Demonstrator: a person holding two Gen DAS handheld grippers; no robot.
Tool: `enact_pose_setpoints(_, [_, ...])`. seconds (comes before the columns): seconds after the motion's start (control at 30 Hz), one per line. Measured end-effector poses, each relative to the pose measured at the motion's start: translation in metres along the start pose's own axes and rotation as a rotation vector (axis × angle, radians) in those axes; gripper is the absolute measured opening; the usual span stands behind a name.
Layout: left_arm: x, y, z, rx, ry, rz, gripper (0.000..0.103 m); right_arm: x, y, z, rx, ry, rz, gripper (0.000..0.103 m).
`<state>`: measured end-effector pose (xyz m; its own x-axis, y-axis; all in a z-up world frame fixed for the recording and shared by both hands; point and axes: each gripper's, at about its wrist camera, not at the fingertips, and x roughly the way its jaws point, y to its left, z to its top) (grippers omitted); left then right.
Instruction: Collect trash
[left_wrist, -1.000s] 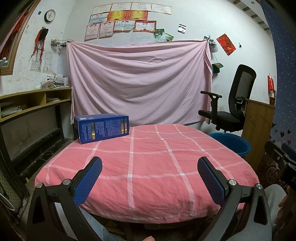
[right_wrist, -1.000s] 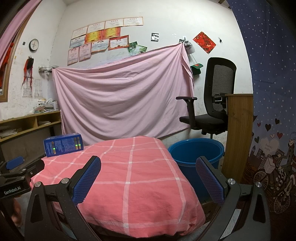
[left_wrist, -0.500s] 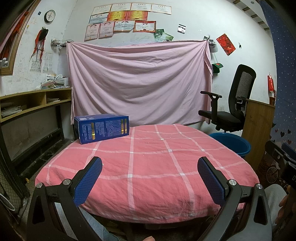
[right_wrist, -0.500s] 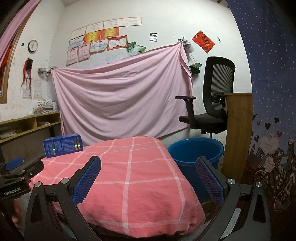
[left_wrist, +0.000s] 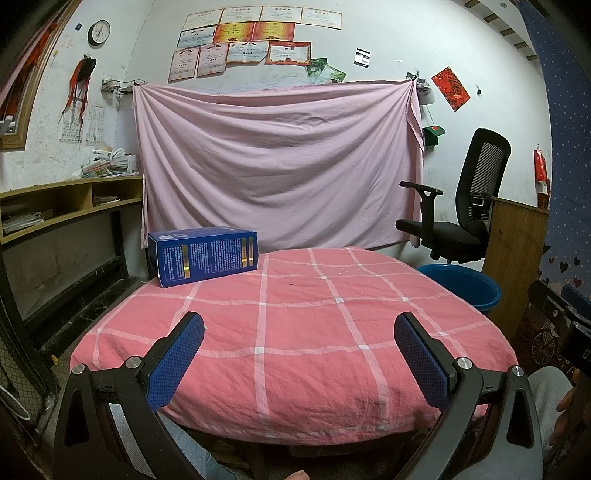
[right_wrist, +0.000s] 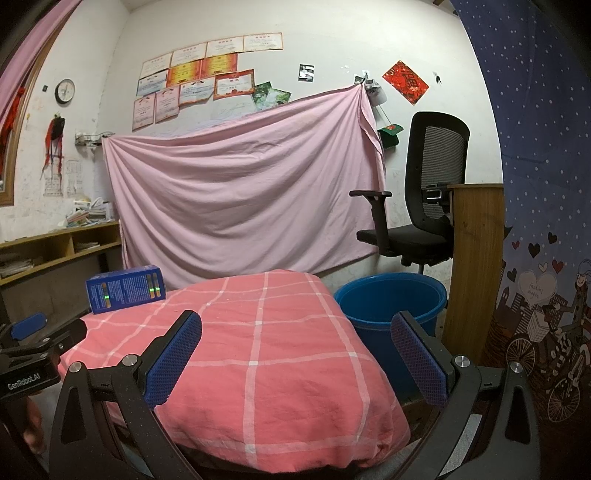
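Observation:
A blue cardboard box (left_wrist: 202, 255) lies on its side at the far left of the round table, which is covered by a pink checked cloth (left_wrist: 295, 332). The box also shows in the right wrist view (right_wrist: 125, 288). A blue plastic bucket (right_wrist: 389, 301) stands on the floor at the table's right side, also in the left wrist view (left_wrist: 465, 286). My left gripper (left_wrist: 299, 325) is open and empty above the table's near edge. My right gripper (right_wrist: 295, 325) is open and empty over the table's near right part. The left gripper shows at the left edge of the right wrist view (right_wrist: 33, 336).
A black office chair (left_wrist: 465, 206) and a wooden cabinet (left_wrist: 513, 258) stand right of the table. A wooden shelf unit (left_wrist: 55, 206) runs along the left wall. A pink sheet (left_wrist: 277, 166) hangs on the back wall.

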<state>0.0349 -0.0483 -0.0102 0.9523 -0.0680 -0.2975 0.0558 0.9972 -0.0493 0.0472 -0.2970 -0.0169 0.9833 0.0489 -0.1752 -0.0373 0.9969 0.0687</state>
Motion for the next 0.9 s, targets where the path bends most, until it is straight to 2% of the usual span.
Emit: enact_pose_setpoints(0.9, [0.0065,0.0068,0.0018,-0.001,0.025,0.009,0.101,-0.0003,0.0005,0.0011,0.000,0.001,-0.001,0.103])
